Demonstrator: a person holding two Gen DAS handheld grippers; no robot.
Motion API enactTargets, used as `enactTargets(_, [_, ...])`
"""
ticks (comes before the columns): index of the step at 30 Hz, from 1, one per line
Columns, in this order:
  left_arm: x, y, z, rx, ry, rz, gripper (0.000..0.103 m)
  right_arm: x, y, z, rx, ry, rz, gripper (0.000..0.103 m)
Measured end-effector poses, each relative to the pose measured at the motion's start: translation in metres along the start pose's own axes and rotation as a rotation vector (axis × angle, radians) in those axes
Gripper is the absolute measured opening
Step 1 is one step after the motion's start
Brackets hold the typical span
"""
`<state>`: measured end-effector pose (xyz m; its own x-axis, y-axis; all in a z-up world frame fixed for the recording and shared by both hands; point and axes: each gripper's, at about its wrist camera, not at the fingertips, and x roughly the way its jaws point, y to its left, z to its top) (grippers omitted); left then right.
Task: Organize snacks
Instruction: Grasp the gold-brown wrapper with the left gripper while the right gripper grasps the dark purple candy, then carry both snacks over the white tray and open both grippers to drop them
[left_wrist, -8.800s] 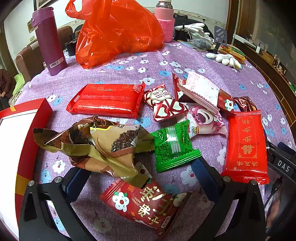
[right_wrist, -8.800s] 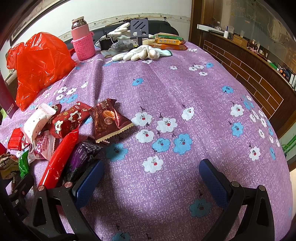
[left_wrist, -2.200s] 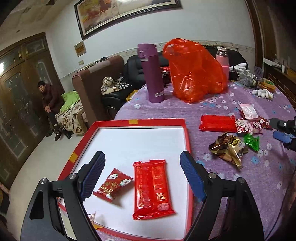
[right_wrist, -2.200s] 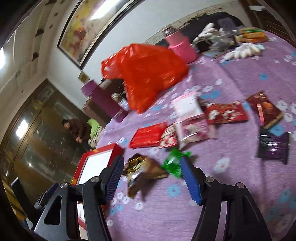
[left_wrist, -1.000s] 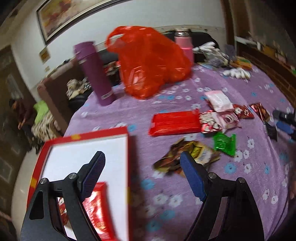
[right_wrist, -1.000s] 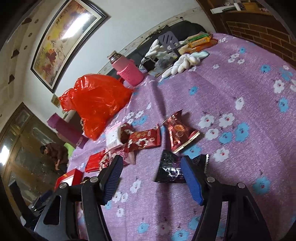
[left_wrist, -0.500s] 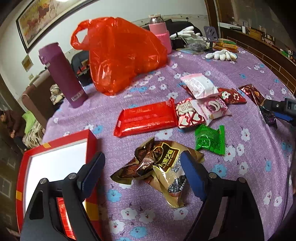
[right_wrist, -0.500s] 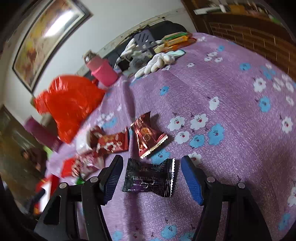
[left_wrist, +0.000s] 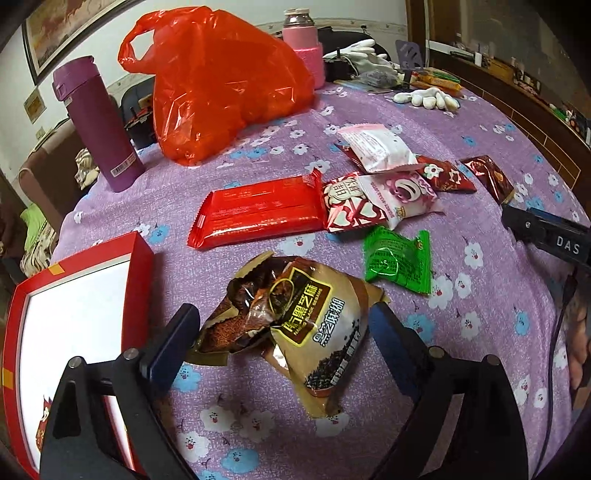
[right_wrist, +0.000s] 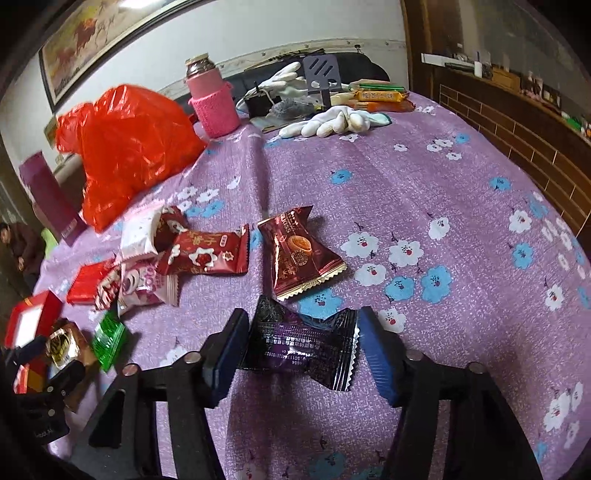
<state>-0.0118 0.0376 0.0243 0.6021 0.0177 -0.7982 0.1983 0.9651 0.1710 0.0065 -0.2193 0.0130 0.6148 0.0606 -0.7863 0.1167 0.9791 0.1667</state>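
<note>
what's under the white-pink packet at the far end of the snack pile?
The white-pink packet lies on a dark red flower-print packet, whose right end shows. The covered end, and anything further beneath, is hidden.

The left gripper (left_wrist: 284, 332), its jaws opening, straddles a crumpled brown-and-gold foil sesame snack bag (left_wrist: 295, 321) on the purple flowered tablecloth (left_wrist: 480, 206). A red-rimmed white tray (left_wrist: 140, 266) sits left; a long red wrapper (left_wrist: 258, 212) and small green packet (left_wrist: 399, 260) lie beyond.

Left tool (left_wrist: 282, 332) angled downward, jaws wide and opening, right tool (right_wrist: 299, 349) angled downward, jaws closing
</note>
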Motion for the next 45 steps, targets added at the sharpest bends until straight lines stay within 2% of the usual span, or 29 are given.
enactTargets(1, [0.001, 0.001, -0.001, -0.001, 0.002, -0.005, 0.093, 0.000, 0.001, 0.000, -0.010, -0.001, -0.012, 0.049])
enactTargets(2, [0.002, 0.001, -0.002, -0.002, 0.000, -0.009, 0.093, -0.001, 0.000, 0.000, -0.017, -0.002, -0.027, 0.034])
enactTargets(6, [0.002, 0.005, -0.002, -0.020, 0.003, -0.041, 0.076, -0.003, -0.009, 0.001, 0.022, -0.002, 0.015, 0.027])
enactTargets(9, [-0.004, 0.011, -0.002, -0.058, -0.028, -0.084, 0.065, -0.004, -0.018, 0.003, 0.091, 0.008, 0.118, 0.023])
enactTargets(17, [-0.012, 0.019, -0.002, -0.097, -0.071, -0.125, 0.055, -0.007, -0.024, 0.008, 0.192, 0.009, 0.386, 0.022])
enactTargets(19, [-0.014, 0.023, -0.002, -0.109, -0.085, -0.150, 0.038, -0.002, -0.023, 0.006, 0.218, 0.042, 0.455, 0.022])
enactTargets(21, [-0.015, 0.026, -0.001, -0.119, -0.089, -0.140, 0.038, 0.003, -0.022, 0.006, 0.235, 0.069, 0.497, 0.022])
enactTargets(25, [-0.012, 0.034, 0.000, -0.141, -0.086, -0.129, 0.038, 0.003, -0.019, 0.004, 0.234, 0.076, 0.507, 0.022])
enactTargets(31, [-0.018, 0.042, -0.002, -0.176, -0.093, -0.153, 0.037, 0.004, -0.016, 0.004, 0.236, 0.080, 0.537, 0.022])
enactTargets(39, [-0.061, 0.052, -0.007, -0.193, -0.180, -0.173, 0.037, -0.004, -0.011, 0.003, 0.229, 0.068, 0.636, 0.021])
enactTargets(43, [-0.089, 0.069, -0.015, -0.201, -0.234, -0.135, 0.037, -0.006, 0.005, 0.004, 0.234, 0.096, 0.718, 0.021])
enactTargets(45, [-0.099, 0.081, -0.020, -0.216, -0.249, -0.111, 0.038, -0.006, 0.025, 0.006, 0.221, 0.131, 0.765, 0.021])
